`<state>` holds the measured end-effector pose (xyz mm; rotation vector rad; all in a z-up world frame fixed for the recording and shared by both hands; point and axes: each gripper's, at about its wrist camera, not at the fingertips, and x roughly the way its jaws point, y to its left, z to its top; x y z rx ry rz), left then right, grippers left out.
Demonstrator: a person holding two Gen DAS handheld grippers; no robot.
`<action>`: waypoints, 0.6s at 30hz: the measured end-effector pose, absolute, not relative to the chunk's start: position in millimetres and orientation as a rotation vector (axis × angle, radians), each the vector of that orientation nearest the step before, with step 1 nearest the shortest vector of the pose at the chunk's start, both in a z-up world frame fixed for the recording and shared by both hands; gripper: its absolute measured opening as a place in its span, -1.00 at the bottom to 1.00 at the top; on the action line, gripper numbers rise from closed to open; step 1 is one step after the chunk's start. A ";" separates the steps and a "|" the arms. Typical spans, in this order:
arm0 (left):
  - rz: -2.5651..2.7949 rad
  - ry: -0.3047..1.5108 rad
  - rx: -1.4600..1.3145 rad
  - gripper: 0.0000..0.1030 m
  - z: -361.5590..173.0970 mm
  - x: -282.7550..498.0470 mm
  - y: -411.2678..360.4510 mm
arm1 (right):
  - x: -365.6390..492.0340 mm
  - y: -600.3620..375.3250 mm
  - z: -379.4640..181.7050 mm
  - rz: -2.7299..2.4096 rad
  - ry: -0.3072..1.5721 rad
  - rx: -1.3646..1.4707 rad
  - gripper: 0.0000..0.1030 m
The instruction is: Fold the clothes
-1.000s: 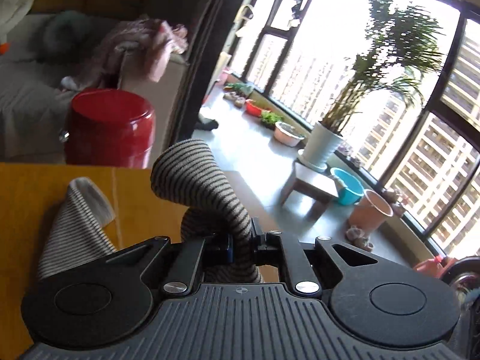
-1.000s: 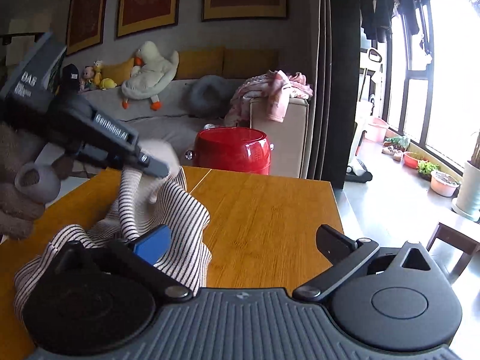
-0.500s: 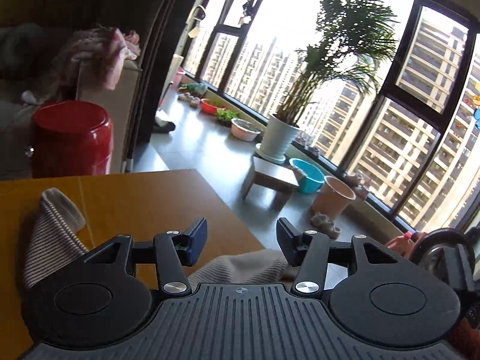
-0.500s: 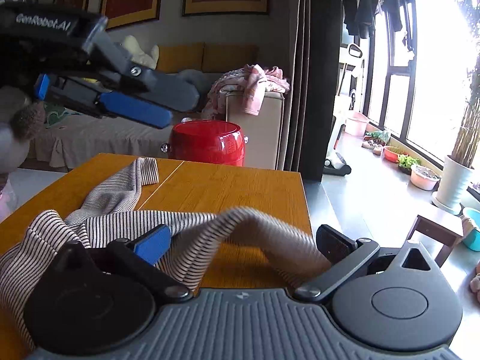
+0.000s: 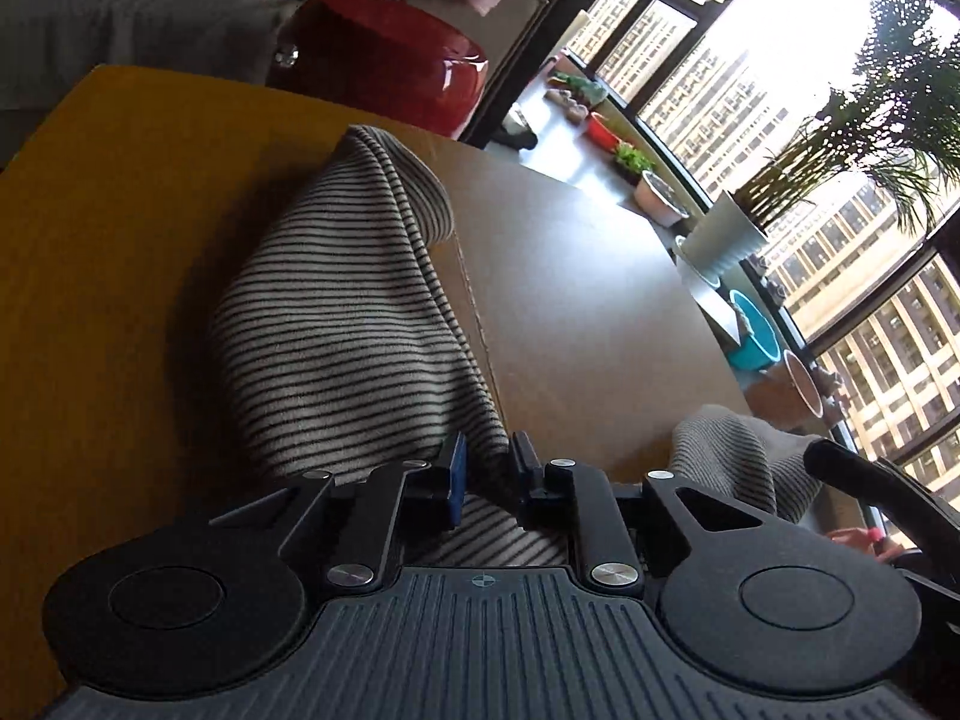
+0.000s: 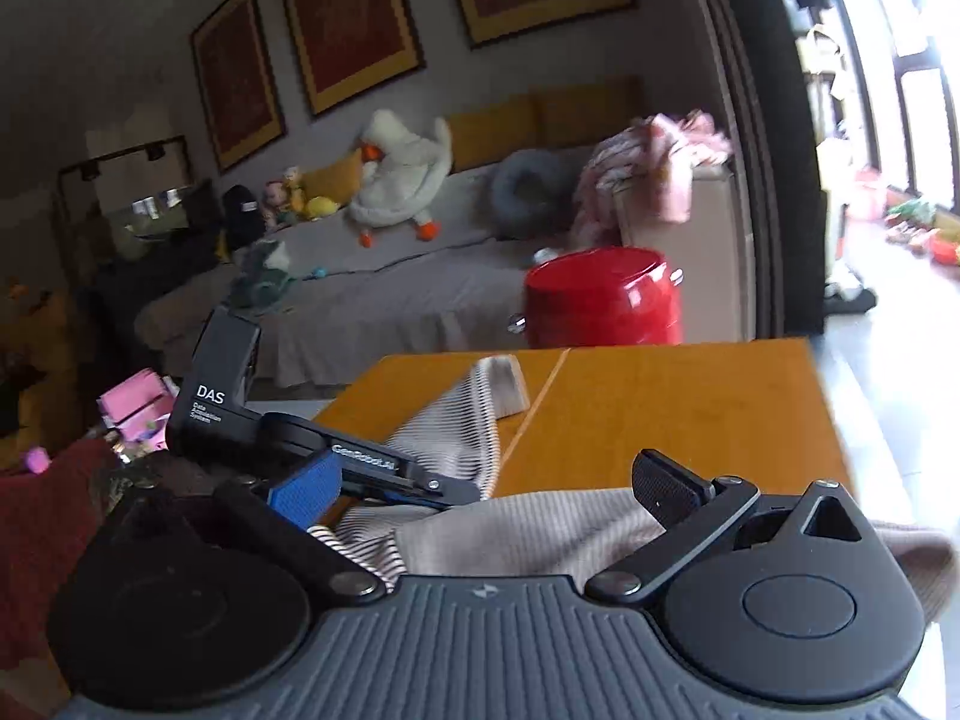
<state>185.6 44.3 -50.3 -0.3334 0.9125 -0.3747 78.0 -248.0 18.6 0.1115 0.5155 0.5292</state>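
Observation:
A beige garment with thin dark stripes point(image 5: 348, 312) lies bunched on the orange wooden table point(image 5: 90, 240), one sleeve cuff point(image 5: 384, 168) pointing away. My left gripper point(image 5: 487, 471) sits low over the near part of it, its jaws pinched on a raised fold. In the right wrist view the striped garment point(image 6: 456, 438) runs from the cuff point(image 6: 504, 384) back under my right gripper point(image 6: 486, 489), which stands wide open with cloth lying beneath it. The left gripper point(image 6: 447, 487) reaches in from the left onto the cloth.
A red round bin point(image 6: 603, 294) stands just past the table's far edge, a grey sofa point(image 6: 390, 288) with soft toys behind it. The table point(image 6: 690, 408) ends at the right over a floor with pots and a potted plant point(image 5: 720, 234).
The left gripper let go of the lifted cloth, opened, then dropped to the table and closed on a fold. The right gripper stayed open and drew back over the near edge.

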 end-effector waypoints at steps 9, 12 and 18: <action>-0.285 0.756 -0.093 -0.11 -10.7 137.2 39.8 | 112.5 -174.5 -26.7 0.541 0.713 -0.201 1.00; -0.298 0.783 -0.108 -0.11 -20.5 145.4 38.6 | 107.9 -178.0 -30.6 0.510 0.725 -0.225 1.00; -0.319 0.841 -0.139 -0.46 -41.1 162.7 37.3 | 102.4 -193.2 -28.8 0.431 0.744 -0.261 1.00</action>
